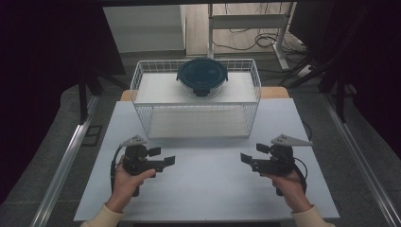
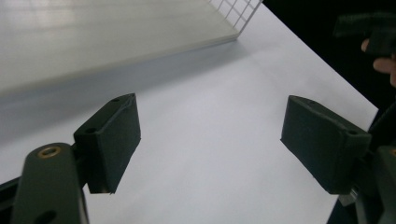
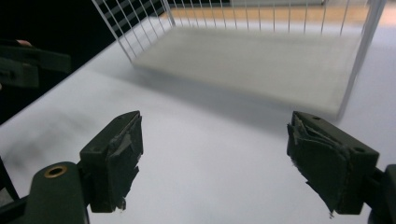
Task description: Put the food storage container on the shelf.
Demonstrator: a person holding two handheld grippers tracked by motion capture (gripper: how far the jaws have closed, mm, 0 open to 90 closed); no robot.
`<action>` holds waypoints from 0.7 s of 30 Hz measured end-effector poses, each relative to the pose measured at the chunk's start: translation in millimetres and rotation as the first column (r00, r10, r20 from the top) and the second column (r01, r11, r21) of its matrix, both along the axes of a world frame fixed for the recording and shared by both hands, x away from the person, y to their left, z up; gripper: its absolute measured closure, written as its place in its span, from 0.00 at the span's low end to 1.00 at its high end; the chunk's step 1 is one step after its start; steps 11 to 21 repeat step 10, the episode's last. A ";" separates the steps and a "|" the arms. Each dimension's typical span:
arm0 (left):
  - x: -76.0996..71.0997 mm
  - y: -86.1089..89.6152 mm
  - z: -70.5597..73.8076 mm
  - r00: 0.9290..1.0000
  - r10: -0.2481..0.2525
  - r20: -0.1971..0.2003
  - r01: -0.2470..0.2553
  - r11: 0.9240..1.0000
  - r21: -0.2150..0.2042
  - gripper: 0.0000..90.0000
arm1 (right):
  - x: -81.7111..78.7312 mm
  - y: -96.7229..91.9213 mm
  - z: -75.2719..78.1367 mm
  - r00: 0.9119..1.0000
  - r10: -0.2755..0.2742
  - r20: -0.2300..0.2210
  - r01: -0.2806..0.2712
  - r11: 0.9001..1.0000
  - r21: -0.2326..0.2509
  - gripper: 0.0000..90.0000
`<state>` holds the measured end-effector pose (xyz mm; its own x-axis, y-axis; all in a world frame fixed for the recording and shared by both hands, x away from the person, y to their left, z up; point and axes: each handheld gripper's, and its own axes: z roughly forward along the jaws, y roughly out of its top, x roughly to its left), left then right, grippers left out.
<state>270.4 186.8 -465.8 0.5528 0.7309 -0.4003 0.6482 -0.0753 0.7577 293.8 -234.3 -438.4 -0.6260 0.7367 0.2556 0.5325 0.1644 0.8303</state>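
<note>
Two empty grippers low over the white table, before the wire basket.
High view: left gripper [image 1: 161, 159] and right gripper [image 1: 251, 156] face each other; round lidded container [image 1: 202, 75] sits atop wire basket [image 1: 142, 106]. Left gripper view: jaws spread, nothing between. Right gripper view: jaws apart, empty.

Each hand holds a black two-jaw gripper, the left gripper [image 1: 161, 158] and the right gripper [image 1: 253, 155], both built of blocky dark parts. A grey three-cornered plate [image 1: 134, 141] sits on top of each. A thin black cable [image 1: 113, 163] loops from each gripper's outer side. Cream sleeves [image 1: 101, 218] cover the wrists at the near edge. Up close, the jaws carry dark rectangular pads [image 2: 114, 140]; the right gripper's pads [image 3: 322, 163] look frayed and torn. A brass-coloured ring [image 2: 49, 150] marks the jaw arm.
</note>
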 end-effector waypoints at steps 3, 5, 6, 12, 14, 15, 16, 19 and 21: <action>-3.4 -3.0 -10.7 1.000 -0.009 -0.012 0.010 0.999 0.051 0.22 | -3.0 -2.1 -16.8 1.000 -0.001 -0.022 0.001 1.000 -0.018 0.20; -5.7 -2.7 -13.0 1.000 -0.010 -0.012 0.011 0.999 0.054 0.22 | -3.4 -1.7 -20.4 1.000 -0.001 -0.020 0.000 0.999 -0.044 0.20; -6.9 -1.9 -12.9 1.000 -0.009 -0.013 0.009 0.999 0.045 0.22 | -4.1 -1.7 -20.2 1.000 -0.002 -0.009 0.002 0.999 -0.048 0.20; -10.8 3.1 -10.9 1.000 -0.007 0.008 0.006 0.999 0.036 0.26 | -9.1 -0.9 -18.7 0.999 0.006 0.033 -0.004 0.998 -0.066 0.20; -10.8 3.1 -10.9 1.000 -0.007 0.008 0.006 0.999 0.036 0.26 | -9.1 -0.9 -18.7 0.999 0.006 0.033 -0.004 0.998 -0.066 0.20; -10.8 3.1 -10.9 1.000 -0.007 0.008 0.006 0.999 0.036 0.26 | -9.1 -0.9 -18.7 0.999 0.006 0.033 -0.004 0.998 -0.066 0.20; -10.8 3.1 -10.9 1.000 -0.007 0.008 0.006 0.999 0.036 0.26 | -9.1 -0.9 -18.7 0.999 0.006 0.033 -0.004 0.998 -0.066 0.20; -10.8 3.1 -10.9 1.000 -0.007 0.008 0.006 0.999 0.036 0.26 | -9.1 -0.9 -18.7 0.999 0.006 0.033 -0.004 0.998 -0.066 0.20; -10.8 3.1 -10.9 1.000 -0.007 0.008 0.006 0.999 0.036 0.26 | -9.1 -0.9 -18.7 0.999 0.006 0.033 -0.004 0.998 -0.066 0.20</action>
